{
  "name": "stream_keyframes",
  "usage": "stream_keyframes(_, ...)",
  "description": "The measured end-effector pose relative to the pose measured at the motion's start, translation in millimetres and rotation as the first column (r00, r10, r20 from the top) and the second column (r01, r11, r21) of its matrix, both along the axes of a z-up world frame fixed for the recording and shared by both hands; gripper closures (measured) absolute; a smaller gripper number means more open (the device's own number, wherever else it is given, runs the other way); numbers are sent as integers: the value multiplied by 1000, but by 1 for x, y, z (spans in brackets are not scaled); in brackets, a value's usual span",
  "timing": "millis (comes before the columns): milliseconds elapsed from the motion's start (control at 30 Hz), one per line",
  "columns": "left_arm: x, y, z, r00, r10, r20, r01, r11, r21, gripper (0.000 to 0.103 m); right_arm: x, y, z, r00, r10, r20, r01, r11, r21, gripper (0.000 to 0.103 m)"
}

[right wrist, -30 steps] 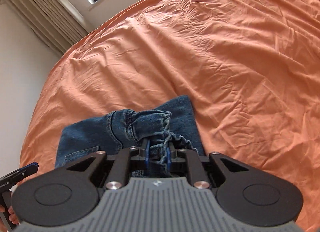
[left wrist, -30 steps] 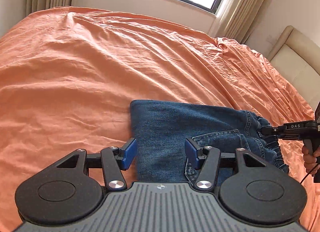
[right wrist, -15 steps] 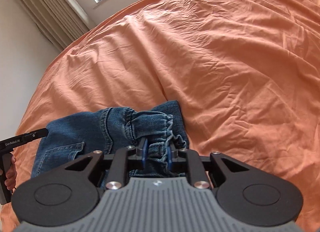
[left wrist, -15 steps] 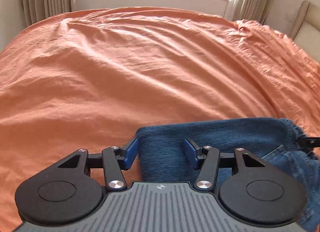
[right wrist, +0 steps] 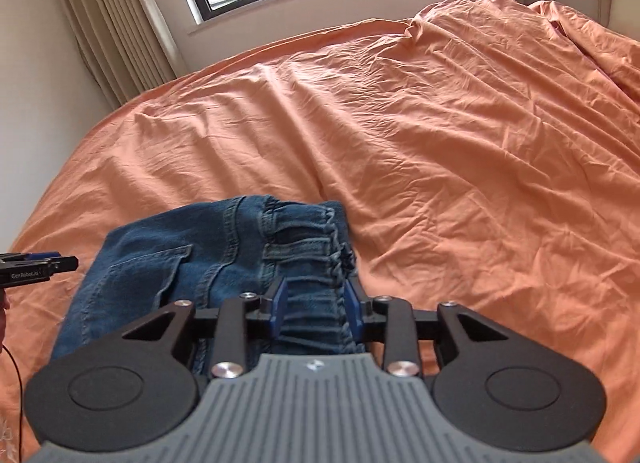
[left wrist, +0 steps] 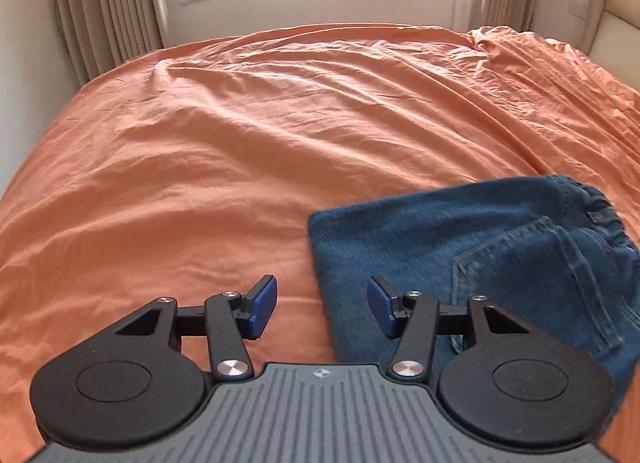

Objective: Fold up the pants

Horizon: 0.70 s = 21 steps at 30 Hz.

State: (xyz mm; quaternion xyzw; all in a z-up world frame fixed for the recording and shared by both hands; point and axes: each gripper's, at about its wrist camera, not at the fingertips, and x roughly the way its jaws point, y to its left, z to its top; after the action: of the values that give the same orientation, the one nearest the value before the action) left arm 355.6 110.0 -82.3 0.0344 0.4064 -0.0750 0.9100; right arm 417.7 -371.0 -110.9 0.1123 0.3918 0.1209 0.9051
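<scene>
Left wrist view: blue denim pants (left wrist: 460, 247) lie as a compact folded stack on the orange bedsheet (left wrist: 240, 143), near edge; folding looks nearly done. Left gripper (left wrist: 322, 303) is open, empty, straddling the fold's left edge. Open sheet everywhere beyond.

Right wrist view: right gripper (right wrist: 316, 303) has just been opening, waistband between the pads, apparently released. Clear sheet to the right.

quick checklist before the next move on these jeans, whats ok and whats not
1. Jeans lie folded on the orange bedsheet: ok.
2. Left gripper open with nothing between the pads: ok; the folded edge of the jeans lies under it.
3. Right gripper let go of the waistband: cannot tell. Its jaws have just been opening, but the gathered fabric sits between the pads.
4. Waistband lying flat: not ok, it is bunched up and ruffled.
5. Folded edge near the left gripper straight: ok.
6. Sheet beyond the jeans free of other things: ok, only wrinkles.
</scene>
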Motion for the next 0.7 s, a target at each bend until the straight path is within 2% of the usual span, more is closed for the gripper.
stream_keyframes(100, -33, -3, 8, 999, -37, -20, 36, 999, -37, 41, -27, 8, -8, 1000, -21, 15, 22, 1000, -1, 80)
stream_keyframes(167, -56, -6, 12, 997, -65, -30, 63, 997, -53, 41, -37, 4, -26, 996, -76, -47, 80, 992, 97, 79)
stream_keyframes(267, -89, -12, 14, 992, -108, -60, 105, 993, -46, 39, -48, -1, -51, 985, -151, -82, 163, 973, 163, 80)
stream_keyframes(333, -107, -19, 12, 987, -139, -79, 139, 990, -5, 38, -53, -4, -59, 983, -171, -68, 181, 965, 192, 80)
stream_keyframes(467, -138, -38, 3, 978, -189, -93, 199, 973, 115, 34, -53, -1, -58, 984, -172, -53, 179, 966, 186, 80)
stream_keyframes(600, -156, -55, -18, 971, -214, -109, 235, 938, 255, 36, -53, -3, -61, 983, -175, -49, 182, 962, 204, 80)
stream_keyframes(700, -155, -64, -30, 970, -234, -71, 244, 906, 345, 43, -54, -5, -62, 986, -164, -37, 168, 964, 207, 80)
